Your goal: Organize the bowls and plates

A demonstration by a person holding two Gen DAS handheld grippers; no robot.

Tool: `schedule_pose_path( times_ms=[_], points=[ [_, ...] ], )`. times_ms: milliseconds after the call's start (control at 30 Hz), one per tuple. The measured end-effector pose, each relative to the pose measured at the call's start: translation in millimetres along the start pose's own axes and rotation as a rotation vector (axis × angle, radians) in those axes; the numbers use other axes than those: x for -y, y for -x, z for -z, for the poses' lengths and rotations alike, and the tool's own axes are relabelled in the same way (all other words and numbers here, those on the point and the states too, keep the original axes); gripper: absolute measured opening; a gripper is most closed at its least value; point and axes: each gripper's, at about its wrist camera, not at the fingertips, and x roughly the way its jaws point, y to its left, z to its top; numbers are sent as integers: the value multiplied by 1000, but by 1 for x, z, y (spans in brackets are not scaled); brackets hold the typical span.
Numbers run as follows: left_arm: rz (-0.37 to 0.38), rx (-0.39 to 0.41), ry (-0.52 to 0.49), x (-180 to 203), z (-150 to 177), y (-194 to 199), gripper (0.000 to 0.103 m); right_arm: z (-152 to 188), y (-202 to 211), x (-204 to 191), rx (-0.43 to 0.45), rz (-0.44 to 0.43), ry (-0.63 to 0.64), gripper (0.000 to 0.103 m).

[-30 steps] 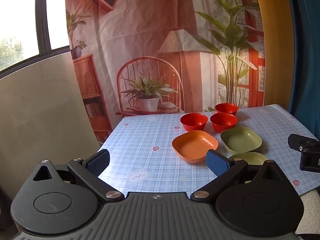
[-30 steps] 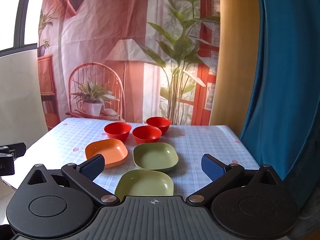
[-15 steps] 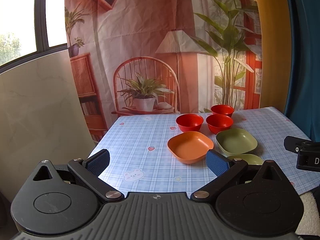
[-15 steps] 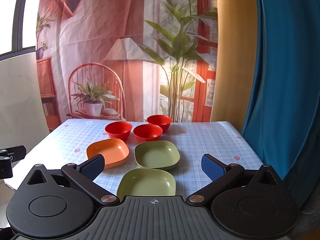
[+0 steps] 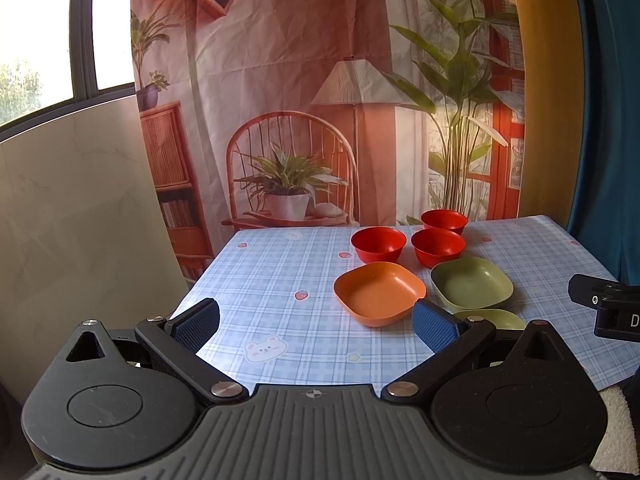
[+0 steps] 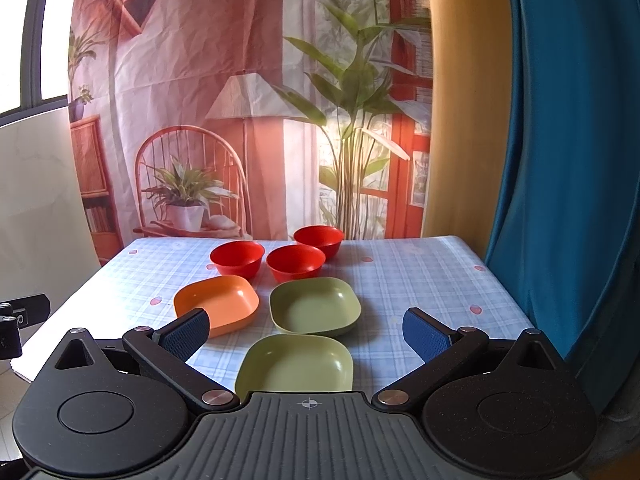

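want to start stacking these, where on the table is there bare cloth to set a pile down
Bare cloth lies left of the orange plate and leftmost red bowl, out to the table's left edge. Another patch lies right of the two green plates, toward the blue curtain. The middle is crowded: three bowls and three plates close together. Both tools hang open, short of the dishes.

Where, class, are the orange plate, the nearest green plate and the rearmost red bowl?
orange plate [image 5: 378,294], left wrist view, on its inner floor.
nearest green plate [image 6: 296,366], right wrist view, on its inner floor.
rearmost red bowl [image 6: 319,240], right wrist view, on its inside.
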Motion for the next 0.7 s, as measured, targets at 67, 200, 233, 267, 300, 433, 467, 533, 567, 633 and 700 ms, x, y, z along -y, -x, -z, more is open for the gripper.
schedule_pose_path(
  times_ms=[67, 200, 233, 267, 300, 433, 467, 533, 567, 633, 700],
  points=[
    [0, 0, 2, 0, 0, 0, 103, 0, 0, 0, 0, 0, 0, 103],
    [1, -2, 5, 0, 0, 0, 103, 0, -1, 0, 1, 1, -1, 103],
    [1, -2, 6, 0, 0, 0, 103, 0, -1, 0, 0, 1, -2, 103],
    [1, -2, 6, 0, 0, 0, 103, 0, -1, 0, -1, 0, -2, 103],
    [1, -2, 6, 0, 0, 0, 103, 0, 0, 1, -1, -1, -2, 103],
    [1, -2, 6, 0, 0, 0, 103, 0, -1, 1, -1, -1, -2, 103],
    [2, -1, 6, -1, 0, 0, 103, -1, -1, 1, -1, -1, -3, 103],
    [2, -2, 6, 0, 0, 0, 103, -1, -1, 1, -1, -1, -3, 103],
    [2, -2, 6, 0, 0, 0, 103, -1, -1, 1, -1, -1, -3, 103],
    [2, -3, 6, -1, 1, -1, 103, -1, -1, 1, -2, -2, -3, 103],
    [2, -3, 7, -1, 1, -1, 103, 0, -1, 1, -2, -2, -5, 103]
  ],
)
